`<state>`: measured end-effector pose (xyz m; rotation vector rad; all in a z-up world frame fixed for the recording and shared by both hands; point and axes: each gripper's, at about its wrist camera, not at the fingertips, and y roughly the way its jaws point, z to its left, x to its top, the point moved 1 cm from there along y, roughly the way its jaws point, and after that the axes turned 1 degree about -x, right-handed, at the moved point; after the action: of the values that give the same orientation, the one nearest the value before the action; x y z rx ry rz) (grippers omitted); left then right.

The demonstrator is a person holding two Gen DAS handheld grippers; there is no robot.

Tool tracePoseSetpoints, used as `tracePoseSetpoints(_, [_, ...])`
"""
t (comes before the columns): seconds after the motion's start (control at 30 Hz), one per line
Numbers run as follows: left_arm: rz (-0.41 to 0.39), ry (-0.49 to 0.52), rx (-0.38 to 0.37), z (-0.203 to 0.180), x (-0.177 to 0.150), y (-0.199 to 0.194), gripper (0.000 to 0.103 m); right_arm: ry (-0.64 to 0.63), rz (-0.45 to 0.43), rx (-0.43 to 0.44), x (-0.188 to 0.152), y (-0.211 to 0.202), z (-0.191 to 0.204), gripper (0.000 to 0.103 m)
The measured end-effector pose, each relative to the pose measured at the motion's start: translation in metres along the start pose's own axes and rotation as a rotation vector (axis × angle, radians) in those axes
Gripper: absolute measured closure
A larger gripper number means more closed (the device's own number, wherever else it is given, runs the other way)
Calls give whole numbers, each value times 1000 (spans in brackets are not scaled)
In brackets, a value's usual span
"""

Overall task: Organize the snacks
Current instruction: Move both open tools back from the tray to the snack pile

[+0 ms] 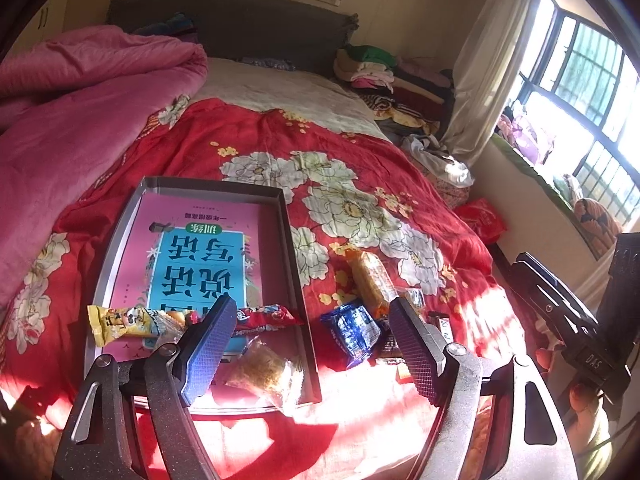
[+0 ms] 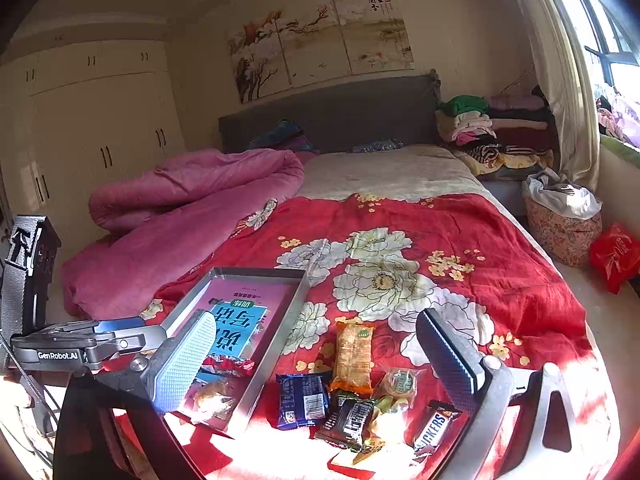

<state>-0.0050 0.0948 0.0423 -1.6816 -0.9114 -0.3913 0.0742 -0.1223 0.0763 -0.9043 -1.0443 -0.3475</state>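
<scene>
Bed (image 2: 392, 176): fills the middle of both views, grey headboard at the top.

Red quilt (image 1: 360, 168): floral, spread across the centre and lower part of each frame; bears the tray and the loose snacks.

Pink duvet (image 1: 80, 100): bunched at upper left of the left wrist view.

Clothes pile (image 2: 492, 128): folded, upper right, beside the headboard.

Tray (image 1: 294, 240): grey, shallow, lower left of centre on the quilt. Holds a pink book (image 1: 200, 248) with a blue panel, lying flat.

Left gripper (image 1: 308, 344): bottom centre of its own view, jaws wide apart, nothing between them; it hangs over the tray's near right corner.

Right gripper (image 2: 316, 360): bottom centre of its own view, jaws wide apart, holding nothing, above the loose snacks.

Snacks in tray, near end:
- yellow packet (image 1: 124, 324), over the left rim;
- red packet (image 1: 272, 316), beside it;
- clear cake packet (image 1: 268, 372), at the near right corner.

Snacks on quilt, just right of the tray, lower centre:
- orange packet (image 2: 354, 356), farthest back;
- blue packet (image 2: 302, 400), closest to the tray;
- dark bar (image 2: 348, 420), touching the blue packet;
- round clear packet (image 2: 400, 384);
- Snickers (image 2: 434, 428), farthest right.
</scene>
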Motion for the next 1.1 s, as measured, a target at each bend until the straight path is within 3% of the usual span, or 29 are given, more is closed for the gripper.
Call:
tracePoseSetpoints(0.3, [-4,11,-10,-20,7,2,23,16,-14,-45,-1,-6,-18,1])
tracePoseSetpoints(1.1, [-33,49,-55,-65,30,8,23,76,-24,-50,-1,-14,-50,1])
